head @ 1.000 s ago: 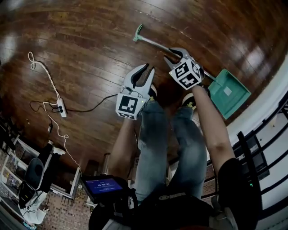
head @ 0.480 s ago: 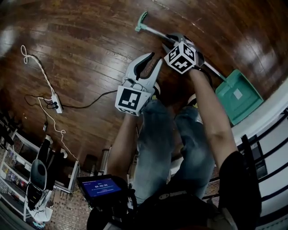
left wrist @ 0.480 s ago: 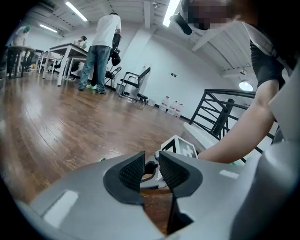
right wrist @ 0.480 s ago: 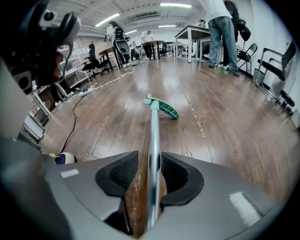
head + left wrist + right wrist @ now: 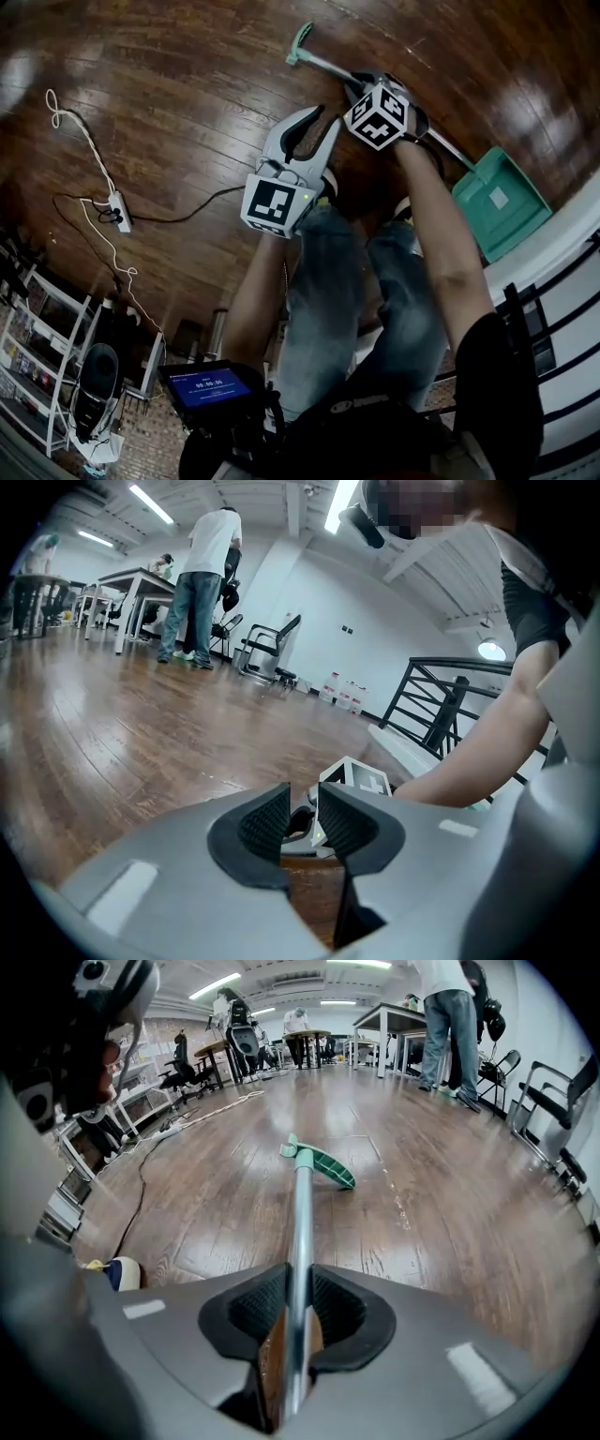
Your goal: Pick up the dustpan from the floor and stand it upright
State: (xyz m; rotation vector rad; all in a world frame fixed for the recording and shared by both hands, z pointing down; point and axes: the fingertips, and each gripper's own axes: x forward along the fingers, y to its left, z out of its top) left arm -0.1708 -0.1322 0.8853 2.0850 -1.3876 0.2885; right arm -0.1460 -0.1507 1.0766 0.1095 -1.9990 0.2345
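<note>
The dustpan lies flat on the wood floor: its green pan [image 5: 500, 202] is at the right, and a thin metal handle [image 5: 328, 67] runs up-left to a green grip [image 5: 300, 42]. My right gripper [image 5: 361, 86] points steeply down onto the handle's middle. In the right gripper view the handle [image 5: 302, 1213] passes between the pads of that gripper [image 5: 300, 1302], whose jaws are closing and touch it on both sides; the green grip [image 5: 323, 1164] lies ahead. My left gripper [image 5: 319, 122] hovers just left of it, open and empty [image 5: 302, 822].
A white power strip [image 5: 117, 211] with white and black cables lies on the floor at left. My legs and a shoe [image 5: 122, 1272] are close below the grippers. A white ledge with black railing [image 5: 562, 253] borders the right. People, tables and chairs stand far off.
My right gripper came down onto the dustpan's handle and its jaws closed round it. The left gripper sank slightly and stayed open.
</note>
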